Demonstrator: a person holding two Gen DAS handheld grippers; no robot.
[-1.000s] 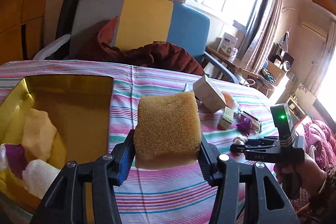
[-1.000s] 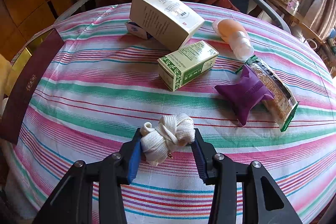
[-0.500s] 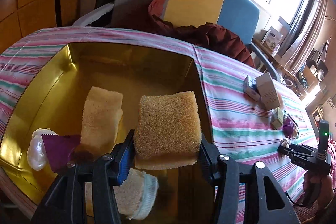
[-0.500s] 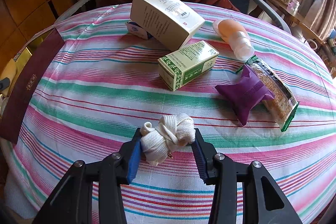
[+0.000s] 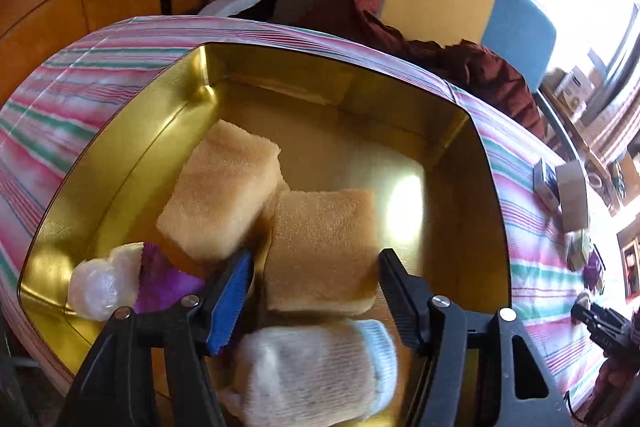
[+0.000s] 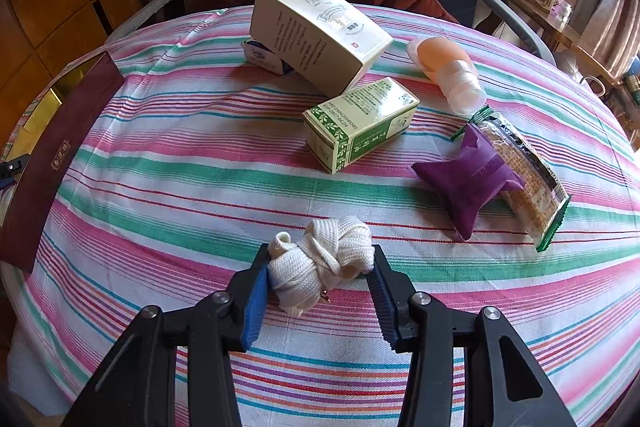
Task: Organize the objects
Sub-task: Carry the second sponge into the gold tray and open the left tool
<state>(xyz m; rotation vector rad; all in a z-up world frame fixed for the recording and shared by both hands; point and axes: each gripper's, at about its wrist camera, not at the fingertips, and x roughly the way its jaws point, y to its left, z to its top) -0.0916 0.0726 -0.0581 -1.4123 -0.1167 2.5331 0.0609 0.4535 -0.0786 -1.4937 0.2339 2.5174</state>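
While gaps flank sponge (image 5: 322, 251), tin (image 5: 132, 147) walls near

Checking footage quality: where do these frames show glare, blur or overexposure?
Left wrist view: a bright glare patch on the gold metal tin floor, the window at upper right blown out, the white knitted sock smeared by blur. Right wrist view: evenly lit and sharp, fisheye-bent at edges.

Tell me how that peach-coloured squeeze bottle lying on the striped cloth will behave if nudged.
The bottle lies on its side and looks round, so it will probably roll. Its body looks soft, so it may give under the fingers. Its weight cannot be judged.
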